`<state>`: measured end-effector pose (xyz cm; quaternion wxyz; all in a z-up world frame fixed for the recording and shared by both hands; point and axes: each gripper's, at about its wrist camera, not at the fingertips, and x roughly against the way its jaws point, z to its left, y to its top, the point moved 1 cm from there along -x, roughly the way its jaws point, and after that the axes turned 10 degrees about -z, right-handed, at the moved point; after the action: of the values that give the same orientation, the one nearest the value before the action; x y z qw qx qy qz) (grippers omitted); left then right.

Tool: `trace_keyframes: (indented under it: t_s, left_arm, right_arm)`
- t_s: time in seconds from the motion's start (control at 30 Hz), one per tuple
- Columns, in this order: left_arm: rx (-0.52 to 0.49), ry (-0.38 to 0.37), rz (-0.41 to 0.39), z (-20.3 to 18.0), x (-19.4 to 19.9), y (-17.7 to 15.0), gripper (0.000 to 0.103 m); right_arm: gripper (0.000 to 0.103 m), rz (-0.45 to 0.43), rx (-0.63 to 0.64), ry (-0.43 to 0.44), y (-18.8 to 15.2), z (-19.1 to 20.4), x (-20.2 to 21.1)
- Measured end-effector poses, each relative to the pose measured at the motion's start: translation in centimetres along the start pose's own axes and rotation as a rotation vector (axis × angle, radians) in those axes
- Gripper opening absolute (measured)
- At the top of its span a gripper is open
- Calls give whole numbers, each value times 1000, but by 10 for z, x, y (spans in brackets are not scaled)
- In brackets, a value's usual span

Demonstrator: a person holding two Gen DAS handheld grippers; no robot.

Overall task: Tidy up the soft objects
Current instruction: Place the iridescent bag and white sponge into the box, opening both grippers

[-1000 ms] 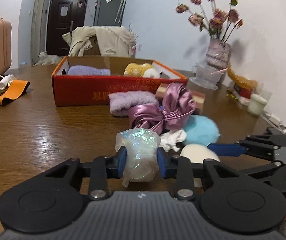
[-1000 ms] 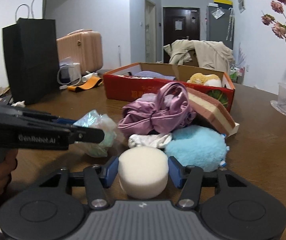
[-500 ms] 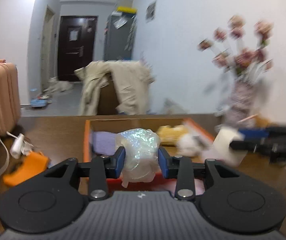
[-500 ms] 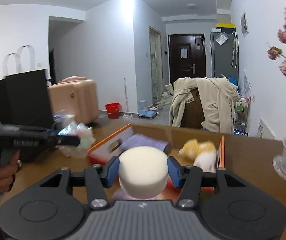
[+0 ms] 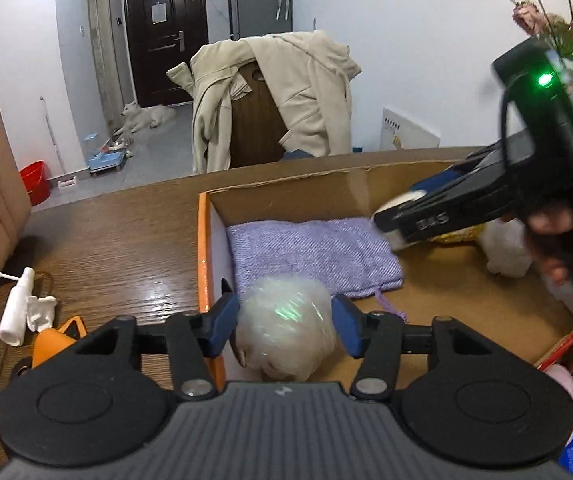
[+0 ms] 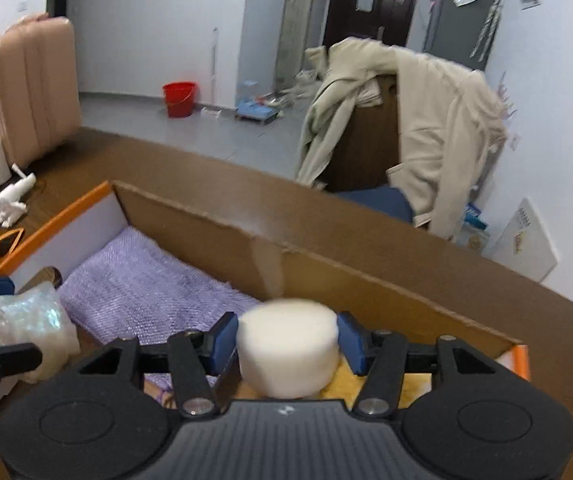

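My left gripper (image 5: 284,330) is shut on an iridescent plastic-wrapped ball (image 5: 286,326) and holds it over the near left corner of the open cardboard box (image 5: 286,190). The ball also shows in the right wrist view (image 6: 30,326). My right gripper (image 6: 286,344) is shut on a white sponge cylinder (image 6: 286,354) and holds it over the box's middle (image 6: 326,256). In the left wrist view the right gripper (image 5: 398,220) reaches in from the right. A purple knitted cloth (image 5: 310,252) lies flat in the box's left part; it also shows in the right wrist view (image 6: 142,280).
A yellow plush (image 5: 454,234) and a white soft thing (image 5: 506,252) lie in the box's right part. A white spray bottle (image 5: 16,308), an orange band (image 5: 52,340) and a cable lie on the wooden table (image 5: 118,240) left of the box. A chair with a beige jacket (image 5: 282,92) stands behind.
Both grippers have lifted their objects off the table, carried them forward and now tilt down over the open box. Each stays shut on its object.
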<state>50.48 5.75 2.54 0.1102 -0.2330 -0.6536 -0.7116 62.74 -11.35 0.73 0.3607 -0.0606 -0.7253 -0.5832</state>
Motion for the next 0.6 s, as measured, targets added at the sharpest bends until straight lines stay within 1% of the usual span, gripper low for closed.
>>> trace_keyframes:
  t_s: [0.03,0.07,0.13,0.2,0.27,0.37,0.47,0.6]
  left_arm:
    - [6,-9,-5,0,2,0,61]
    - [11,-9,-12,0,3,1,62]
    - [13,-6,-30,-1,10,5,63]
    - [20,1,-52,1,21,12,63]
    - [21,9,-77,3,36,19,64]
    - [22,29,-125,7,70,33,64]
    - [18,41,-179,6,110,46,68]
    - [18,30,-242,-1,170,55,71]
  right_arm:
    - [62,-6,-24,15,1,-2,-1]
    - [70,-12,-57,38,2,-5,-1]
    - [71,-19,-114,60,2,-13,6]
    - [72,-25,-141,44,4,-19,21]
    - [72,-52,-150,44,9,-27,41]
    - [72,-119,-145,25,20,-34,89]
    - [71,-183,-133,4,29,-38,142]
    - [71,-270,-100,-5,29,-33,224]
